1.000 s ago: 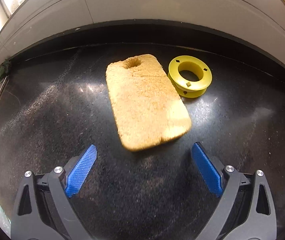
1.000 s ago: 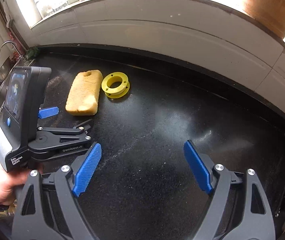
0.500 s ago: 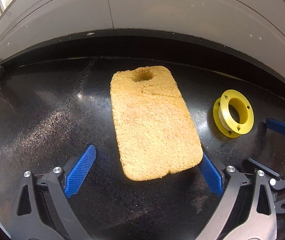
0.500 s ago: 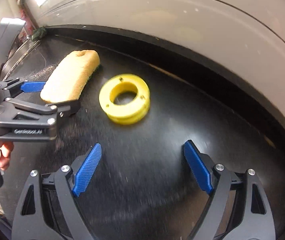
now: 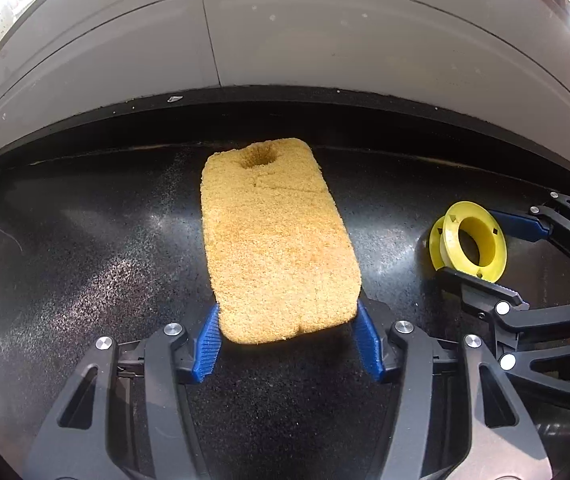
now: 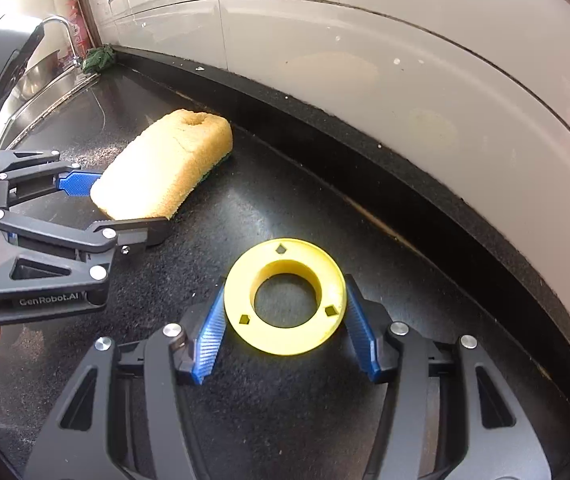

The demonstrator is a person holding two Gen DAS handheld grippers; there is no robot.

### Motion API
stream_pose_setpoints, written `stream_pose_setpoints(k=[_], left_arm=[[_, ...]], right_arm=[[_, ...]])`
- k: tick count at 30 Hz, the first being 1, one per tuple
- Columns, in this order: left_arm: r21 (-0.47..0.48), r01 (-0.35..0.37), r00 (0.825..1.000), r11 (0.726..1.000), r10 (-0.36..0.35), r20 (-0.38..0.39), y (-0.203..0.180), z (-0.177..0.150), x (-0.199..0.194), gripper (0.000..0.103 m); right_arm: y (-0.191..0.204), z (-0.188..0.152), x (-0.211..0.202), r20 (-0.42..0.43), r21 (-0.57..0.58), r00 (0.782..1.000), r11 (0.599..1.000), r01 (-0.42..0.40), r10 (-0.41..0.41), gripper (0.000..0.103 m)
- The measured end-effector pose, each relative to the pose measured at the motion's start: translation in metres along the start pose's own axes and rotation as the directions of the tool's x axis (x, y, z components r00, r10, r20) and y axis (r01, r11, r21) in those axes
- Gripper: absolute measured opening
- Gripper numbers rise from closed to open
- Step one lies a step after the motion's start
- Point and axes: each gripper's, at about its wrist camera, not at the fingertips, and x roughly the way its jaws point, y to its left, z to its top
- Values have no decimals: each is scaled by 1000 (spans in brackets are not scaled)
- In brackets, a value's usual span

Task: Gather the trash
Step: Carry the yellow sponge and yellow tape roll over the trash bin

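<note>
Left wrist view: the left claw [image 5: 287, 340], wide apart a second ago, is closing around the near end of the tan rectangular sponge with a hole at its far end [image 5: 275, 240], which lies on the black speckled surface [image 5: 85, 260]; its blue pads look to be touching the sponge's sides.

Right wrist view: the right claw [image 6: 285, 338] has dropped over the yellow plastic spool [image 6: 285, 300] and is closing, its pads seemingly at the flange, though contact is hard to confirm. Both pickups look about ready to lift.

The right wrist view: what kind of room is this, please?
Most likely a kitchen. A dark stone-like counter runs along a white tiled wall, a tap stands over a steel sink at the far end, and a sponge lies on the counter.
</note>
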Motion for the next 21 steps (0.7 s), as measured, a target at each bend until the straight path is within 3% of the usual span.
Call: stream_pose_setpoints(k=[10,21], left_arm=[[34,7,1000,999,-7,12,-4,-45,-74,54],[95,15,1000,995,-15,-4,-26,-151,-130,53]], right_arm=[[16,-37,-82,15,122,1000,992,17,-19,55],[59,-108,-157,10,206,998,977,61,-64,55]])
